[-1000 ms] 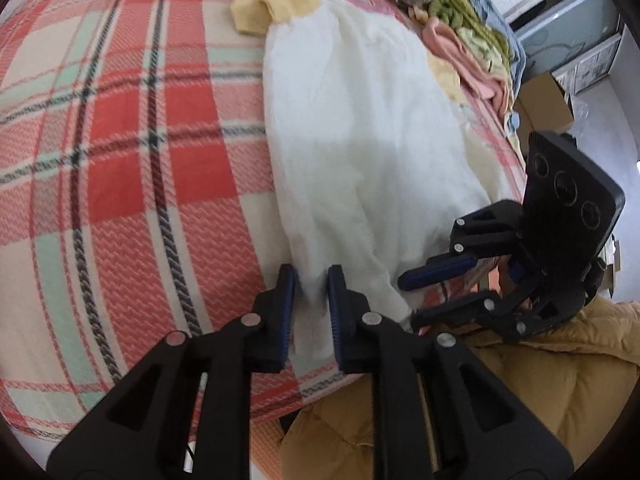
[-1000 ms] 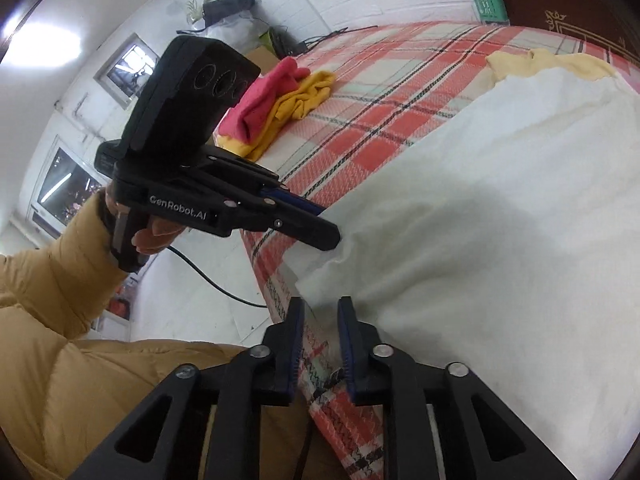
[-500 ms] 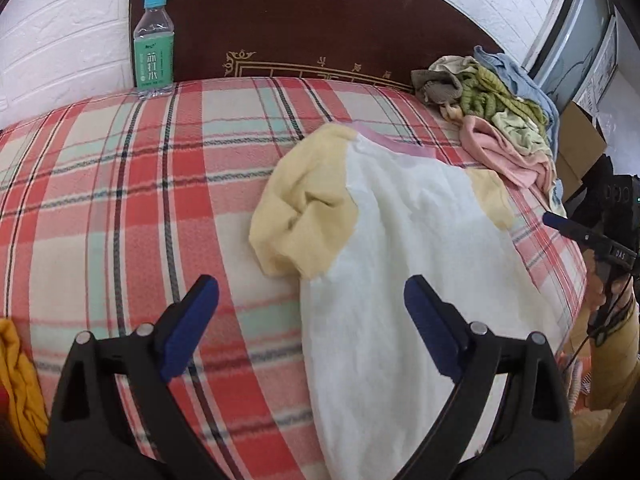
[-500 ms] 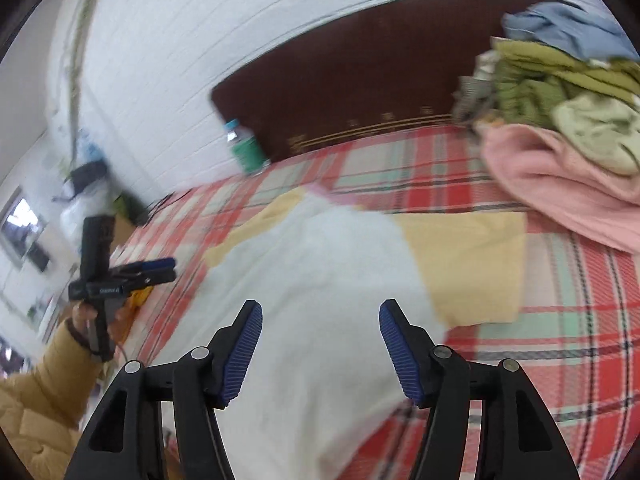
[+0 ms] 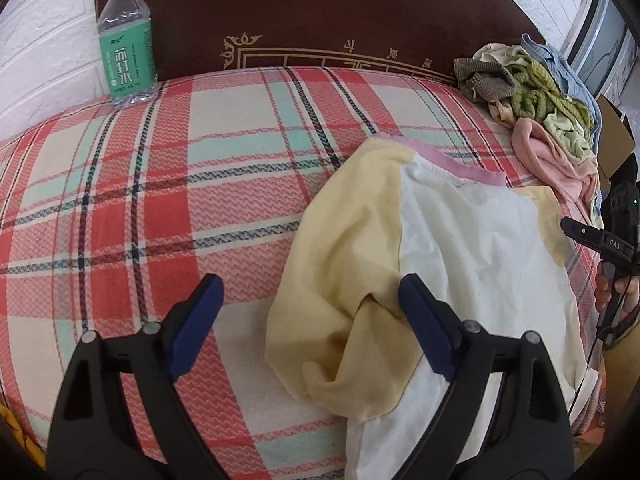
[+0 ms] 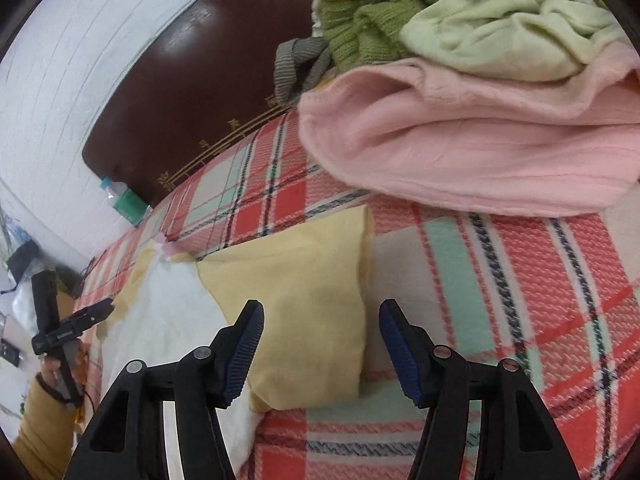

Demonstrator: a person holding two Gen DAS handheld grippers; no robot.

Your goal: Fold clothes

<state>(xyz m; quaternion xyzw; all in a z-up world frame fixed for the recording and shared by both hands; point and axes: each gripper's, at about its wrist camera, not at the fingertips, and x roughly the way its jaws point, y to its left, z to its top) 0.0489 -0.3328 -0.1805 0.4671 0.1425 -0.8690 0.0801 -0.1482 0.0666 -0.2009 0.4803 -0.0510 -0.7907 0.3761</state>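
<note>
A white T-shirt (image 5: 472,248) with yellow sleeves and a pink collar lies on the plaid bed. Its crumpled left yellow sleeve (image 5: 344,300) lies between the fingers of my open left gripper (image 5: 310,316), which hovers just above it. In the right wrist view the flat right yellow sleeve (image 6: 304,300) lies between the fingers of my open right gripper (image 6: 322,342). The white body of the shirt (image 6: 164,320) shows to its left. Each view shows the other gripper at its edge: the right one (image 5: 600,236) and the left one (image 6: 76,324).
A plaid red, cream and teal blanket (image 5: 160,208) covers the bed. A water bottle (image 5: 126,36) stands by the dark headboard (image 5: 320,12). A pile of pink and green clothes (image 5: 536,108) lies at the far right corner, close above my right gripper (image 6: 460,112).
Both grippers let go of the shirt's hem, opened wide and moved up to the sleeves. Over the last half second each has come closer to its sleeve.
</note>
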